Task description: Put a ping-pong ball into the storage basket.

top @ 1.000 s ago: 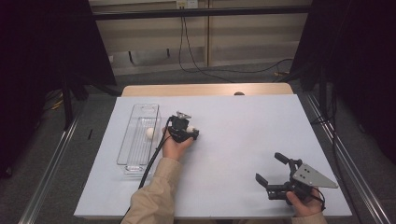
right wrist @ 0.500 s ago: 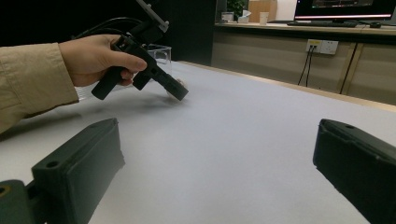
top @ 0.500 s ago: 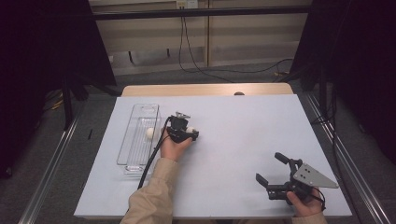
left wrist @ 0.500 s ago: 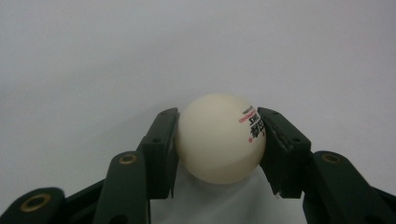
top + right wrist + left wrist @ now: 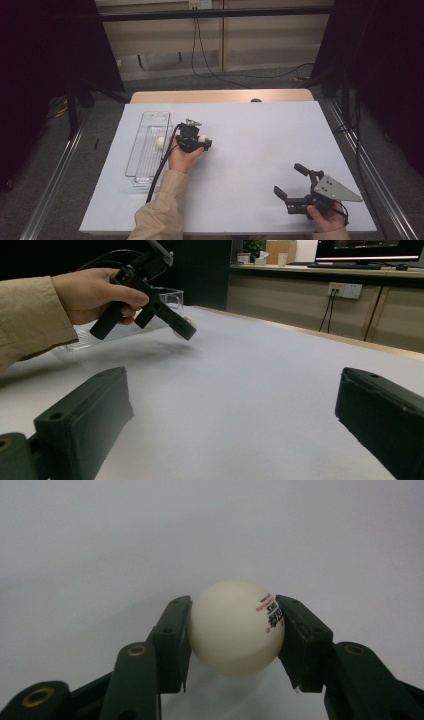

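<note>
1. As I watched the high view from my remote station, the left gripper hung over the white table, just right of the clear tray, with the person's left hand wrapped round its body.
2. Seen in the left gripper view, the left gripper was clenched on a white ball; each black jaw pressed one flank of the ball, and red and black print sat on the ball's upper right face, next to the right-hand jaw.
3. From above, the held ball showed as a pale spot at the gripper's tip, outside the tray and above the table surface.
4. I noted a second white ball lying inside the tray, against its right wall and just left of the left hand.
5. The tray lay lengthwise along the table's left part, its long side running away from the person.
6. The right gripper rested near the table's front right corner, well apart from the tray, with the right hand holding it and the grey three-cornered plate on top.
7. In the right gripper view, its jaws stood wide apart with bare table between them, so I logged it as released; farther off, the left gripper pointed down toward the table, and whether it touched the surface I could not tell.
</note>
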